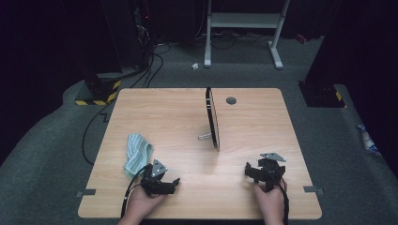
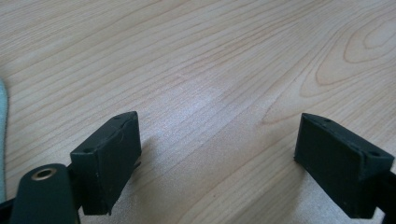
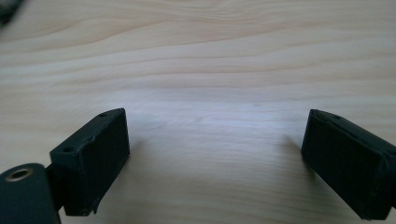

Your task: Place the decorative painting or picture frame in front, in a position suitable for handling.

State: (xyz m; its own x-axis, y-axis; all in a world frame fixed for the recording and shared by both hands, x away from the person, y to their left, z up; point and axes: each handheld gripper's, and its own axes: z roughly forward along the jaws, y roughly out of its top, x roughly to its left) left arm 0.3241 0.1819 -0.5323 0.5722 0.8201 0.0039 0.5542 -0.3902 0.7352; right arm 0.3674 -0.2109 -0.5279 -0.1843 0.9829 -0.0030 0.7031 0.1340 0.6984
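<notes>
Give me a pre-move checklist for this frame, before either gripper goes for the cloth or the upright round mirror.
1. Left gripper open, nothing between its jaws: ok.
2. Right gripper open, nothing between its jaws: ok.
3. Cloth within easy reach: ok, it lies crumpled just beyond the left gripper, apart from it.
4. Mirror standing: ok, upright on its wire stand at mid-table, seen edge-on.
5. Mirror face condition: cannot tell, the edge-on angle hides it.
6. Path over the table between the grippers and the mirror unobstructed: ok, bare wood.
</notes>
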